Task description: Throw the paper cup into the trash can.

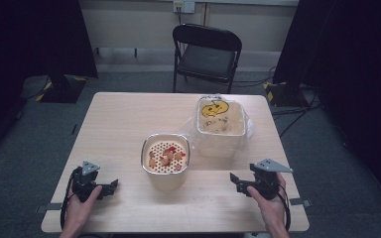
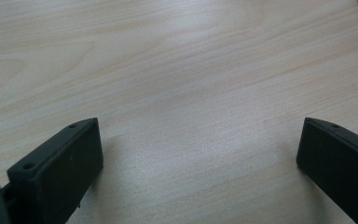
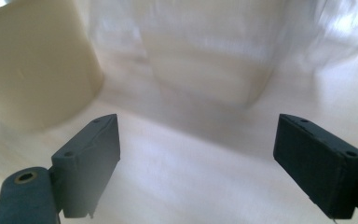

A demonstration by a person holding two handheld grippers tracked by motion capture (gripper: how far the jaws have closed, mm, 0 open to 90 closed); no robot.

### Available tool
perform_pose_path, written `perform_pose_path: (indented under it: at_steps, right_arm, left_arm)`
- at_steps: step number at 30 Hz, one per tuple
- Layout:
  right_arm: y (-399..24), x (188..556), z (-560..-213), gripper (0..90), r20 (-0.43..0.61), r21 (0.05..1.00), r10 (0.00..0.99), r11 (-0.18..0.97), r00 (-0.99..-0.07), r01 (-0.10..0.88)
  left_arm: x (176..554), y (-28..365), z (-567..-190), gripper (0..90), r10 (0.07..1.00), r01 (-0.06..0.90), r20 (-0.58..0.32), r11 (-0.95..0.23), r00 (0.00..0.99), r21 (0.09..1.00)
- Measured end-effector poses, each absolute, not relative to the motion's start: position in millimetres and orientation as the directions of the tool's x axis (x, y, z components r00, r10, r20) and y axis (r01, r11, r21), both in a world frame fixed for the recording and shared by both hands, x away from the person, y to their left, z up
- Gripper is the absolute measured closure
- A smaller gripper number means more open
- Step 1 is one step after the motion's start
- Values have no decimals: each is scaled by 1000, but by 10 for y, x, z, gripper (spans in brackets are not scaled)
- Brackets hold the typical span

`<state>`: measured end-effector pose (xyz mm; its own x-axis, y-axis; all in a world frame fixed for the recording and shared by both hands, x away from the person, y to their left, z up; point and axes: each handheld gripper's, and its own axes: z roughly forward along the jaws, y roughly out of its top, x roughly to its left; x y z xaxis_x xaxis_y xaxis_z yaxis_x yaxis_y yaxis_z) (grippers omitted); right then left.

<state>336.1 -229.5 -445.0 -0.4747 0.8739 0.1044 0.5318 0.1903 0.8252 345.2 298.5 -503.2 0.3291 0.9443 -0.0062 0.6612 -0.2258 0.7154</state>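
Two hands enter from the bottom edge of the high view, each holding black tongs low over a pale wooden worktop (image 1: 124,116). At the near left corner sit the left tongs (image 1: 113,187), gripped by the left hand (image 1: 82,206), jaws pointing right toward the middle. In the left gripper view, these tongs (image 2: 200,154) stand wide apart with nothing between the jaws, bare wood grain beneath them. At the near right sit the right tongs (image 1: 233,179), gripped by the right hand (image 1: 270,206), jaws pointing left. In the right gripper view, these tongs (image 3: 198,154) also stand wide apart, holding nothing.

Between the two hands, a little farther back, stands a cream tub (image 1: 165,176) with rounded corners. A perforated cream insert (image 1: 158,148) lies in its top, and small red and orange food pieces (image 1: 167,155) rest on the insert. The right gripper view shows the tub's side wall (image 3: 32,65) at upper left, blurred.

Just behind and to the right of the tub stands a second cream container lined with a clear plastic bag (image 1: 221,126). Something yellow (image 1: 214,108) lies at its far inner side, along with dark specks; what they are cannot be told. The bag (image 3: 214,51) appears blurred ahead of the right tongs.

Beyond the worktop stands a black folding chair (image 1: 206,54) on grey floor, with dark curtains at both sides.
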Motion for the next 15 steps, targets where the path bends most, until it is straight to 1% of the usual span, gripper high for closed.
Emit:
perform_pose_path:
  at_steps: [1,7,12,13,15]
  right_arm:
    - [-2293,3354,-4571,141,87,814,878,210,-470,542]
    - [-2352,3412,-4866,142,89,759,890,231,-448,609]
    - [-2361,3438,-4974,141,65,738,897,252,-437,626]
    - [-2337,3448,-4986,140,16,735,902,283,-432,616]
    - [-2325,3462,-4997,133,4,739,907,282,-421,612]
  left_arm:
    - [3452,2985,-5032,0,944,661,-6,-226,329,715]
    - [3452,2985,-5032,0,944,661,-6,-226,329,715]
    - [3452,2984,-5032,0,944,661,-7,-225,329,715]
    - [3452,2985,-5032,0,944,661,-6,-226,329,715]
    - [3452,2984,-5033,0,944,661,-8,-225,330,716]
